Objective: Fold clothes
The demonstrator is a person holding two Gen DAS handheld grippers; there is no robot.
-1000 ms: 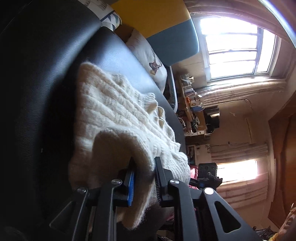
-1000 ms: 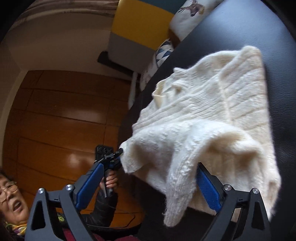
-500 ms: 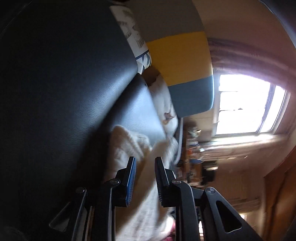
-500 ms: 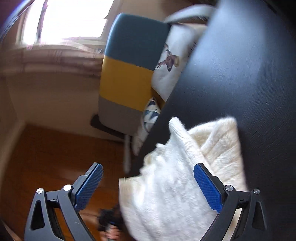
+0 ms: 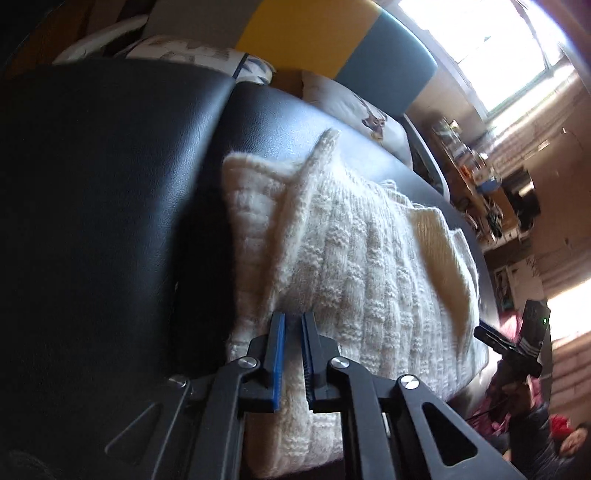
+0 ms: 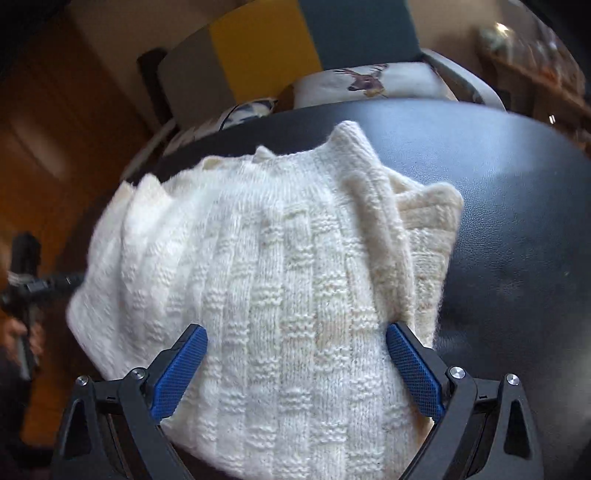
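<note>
A cream cable-knit sweater (image 5: 369, 258) (image 6: 277, 258) lies folded in layers on a black leather seat (image 5: 110, 184) (image 6: 517, 221). My left gripper (image 5: 292, 321) hovers over the sweater's near edge. Its jaws are closing, with only a narrow gap left. Knit shows through that gap, and I see no pad pressing on it. My right gripper (image 6: 295, 330) is wide open above the near part of the sweater. Its blue pads (image 6: 181, 365) stand far apart on either side of the top layer, gripping nothing.
Behind the seat stand a stag-print cushion (image 5: 354, 107) (image 6: 369, 81) and a grey, yellow and teal chair back (image 5: 295, 33) (image 6: 258, 44). A person's hand holds a black device (image 5: 532, 339) (image 6: 22, 266) beside the seat. A cluttered shelf (image 5: 480, 184) lines the wall under a bright window.
The sweater flap that hung lifted in the left jaws now lies flat on top. Both views swung up toward the chair and back down. The left jaws have narrowed.
</note>
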